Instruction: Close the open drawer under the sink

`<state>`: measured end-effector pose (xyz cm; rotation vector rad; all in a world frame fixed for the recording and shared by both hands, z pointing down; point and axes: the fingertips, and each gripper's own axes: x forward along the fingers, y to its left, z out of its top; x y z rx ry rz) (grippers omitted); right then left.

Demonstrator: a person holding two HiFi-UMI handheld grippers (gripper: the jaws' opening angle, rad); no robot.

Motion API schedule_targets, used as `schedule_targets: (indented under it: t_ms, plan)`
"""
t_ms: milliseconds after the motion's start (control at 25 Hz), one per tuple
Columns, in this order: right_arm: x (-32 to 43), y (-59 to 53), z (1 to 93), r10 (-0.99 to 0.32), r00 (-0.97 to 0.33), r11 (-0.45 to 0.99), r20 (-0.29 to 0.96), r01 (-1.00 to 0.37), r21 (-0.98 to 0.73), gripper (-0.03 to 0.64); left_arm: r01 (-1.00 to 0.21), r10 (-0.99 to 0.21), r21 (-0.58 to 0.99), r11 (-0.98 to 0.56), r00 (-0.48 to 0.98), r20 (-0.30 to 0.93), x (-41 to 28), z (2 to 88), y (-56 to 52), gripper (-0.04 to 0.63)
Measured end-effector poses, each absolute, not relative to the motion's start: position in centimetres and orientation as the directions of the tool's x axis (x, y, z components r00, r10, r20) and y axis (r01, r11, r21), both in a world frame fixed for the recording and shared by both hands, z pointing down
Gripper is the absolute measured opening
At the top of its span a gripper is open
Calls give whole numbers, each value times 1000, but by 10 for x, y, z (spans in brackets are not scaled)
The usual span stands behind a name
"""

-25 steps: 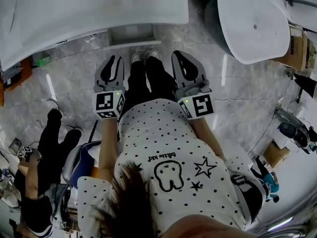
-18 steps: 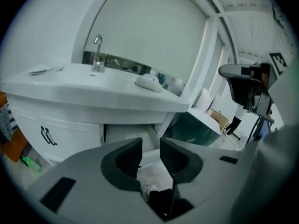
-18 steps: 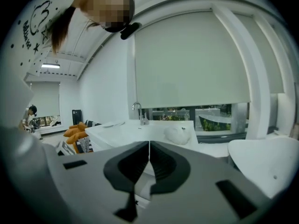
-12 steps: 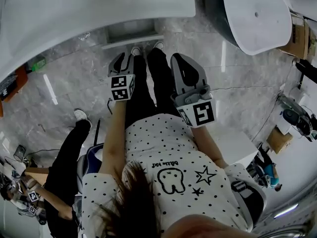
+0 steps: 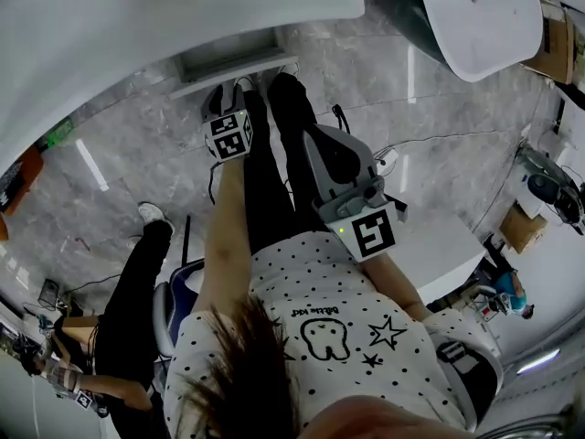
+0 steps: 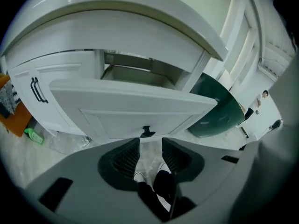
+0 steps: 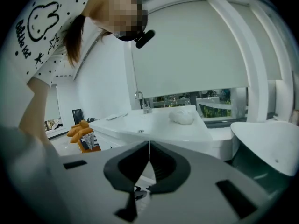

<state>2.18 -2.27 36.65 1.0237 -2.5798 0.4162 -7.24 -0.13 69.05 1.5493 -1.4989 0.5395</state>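
Beneath the white sink point(image 5: 137, 16), the open drawer point(image 6: 135, 108) has been neared by the lowered left gripper point(image 6: 150, 146), its jaws just spread empty before the knob point(image 6: 146, 132) for a push, while the right gripper point(image 7: 148, 150) is held pressed together.

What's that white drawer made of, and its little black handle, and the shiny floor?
The drawer looks like painted wood or board: smooth, matte white, with a framed panel. Its handle looks like dark metal, though too small to be sure. The floor looks like polished stone or tile: grey veins, bright reflections.
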Motion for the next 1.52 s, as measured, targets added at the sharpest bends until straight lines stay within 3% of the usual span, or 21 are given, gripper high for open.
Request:
schedule_targets:
  t_ms: [880, 1120, 1520]
  plan:
    - [40, -15, 397, -571, -686, 684, 450, -701, -201, 15, -959, -564, 248, 136, 131, 816, -66, 720, -39, 150]
    - [34, -58, 436, -595, -648, 691, 475, -714, -108, 15, -963, -575, 234, 135, 116, 810, -65, 720, -36, 146]
    - [19, -86, 496, -588, -622, 664, 517, -736, -131, 15, -959, -603, 249, 132, 122, 789, -70, 723, -39, 143]
